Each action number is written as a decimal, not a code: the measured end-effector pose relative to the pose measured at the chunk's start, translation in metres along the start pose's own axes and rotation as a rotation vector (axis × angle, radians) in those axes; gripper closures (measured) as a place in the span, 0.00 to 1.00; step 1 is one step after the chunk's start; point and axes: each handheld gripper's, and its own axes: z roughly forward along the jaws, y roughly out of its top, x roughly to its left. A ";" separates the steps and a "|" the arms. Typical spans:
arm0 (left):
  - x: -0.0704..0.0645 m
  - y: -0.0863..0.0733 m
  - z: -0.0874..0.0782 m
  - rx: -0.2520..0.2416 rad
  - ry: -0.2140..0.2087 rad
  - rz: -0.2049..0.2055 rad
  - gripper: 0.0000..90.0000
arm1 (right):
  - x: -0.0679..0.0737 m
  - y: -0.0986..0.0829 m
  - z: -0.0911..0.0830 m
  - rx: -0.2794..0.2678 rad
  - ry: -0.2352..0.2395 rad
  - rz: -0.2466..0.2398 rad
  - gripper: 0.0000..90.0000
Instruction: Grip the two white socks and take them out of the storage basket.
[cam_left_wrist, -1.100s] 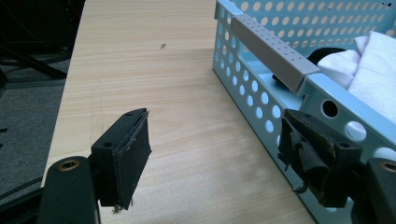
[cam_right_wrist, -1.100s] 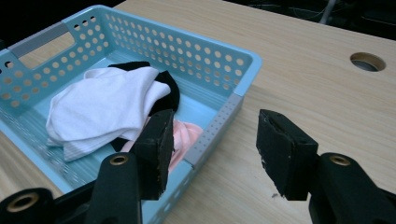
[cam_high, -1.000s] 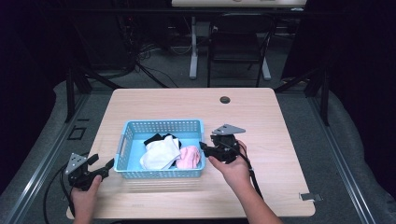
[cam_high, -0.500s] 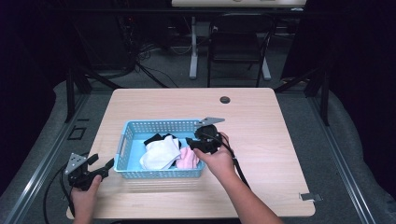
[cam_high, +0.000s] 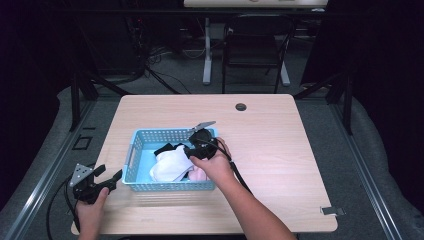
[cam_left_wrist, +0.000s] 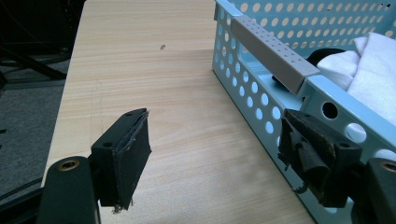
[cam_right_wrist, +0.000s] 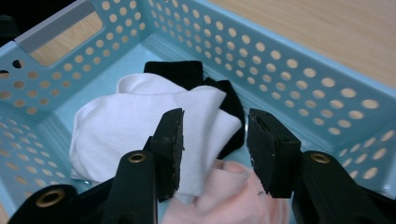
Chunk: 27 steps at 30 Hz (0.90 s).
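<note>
No text, label, brand, number or sign can be read anywhere in these views. The blue basket (cam_high: 135, 150) carries just its pattern of round holes and a plain grey handle bar, and the white sock (cam_right_wrist: 140, 121) and the wooden table (cam_high: 280, 135) are unmarked.

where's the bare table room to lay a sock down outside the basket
Bare tabletop runs from the blue basket to the right edge, and a strip behind it reaches the small black disc. Inside, white, black and pink socks crowd around the right gripper; the left gripper hugs the basket's left wall.
</note>
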 end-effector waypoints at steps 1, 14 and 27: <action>0.000 0.000 0.000 0.000 0.000 0.000 0.27 | 0.000 0.001 0.002 0.009 -0.002 0.014 0.62; 0.000 0.000 0.001 0.001 -0.004 0.005 0.27 | 0.004 0.000 0.025 0.106 0.027 0.042 0.79; 0.000 0.000 0.001 0.002 -0.002 0.004 0.27 | 0.003 -0.002 0.041 0.169 0.057 0.098 0.85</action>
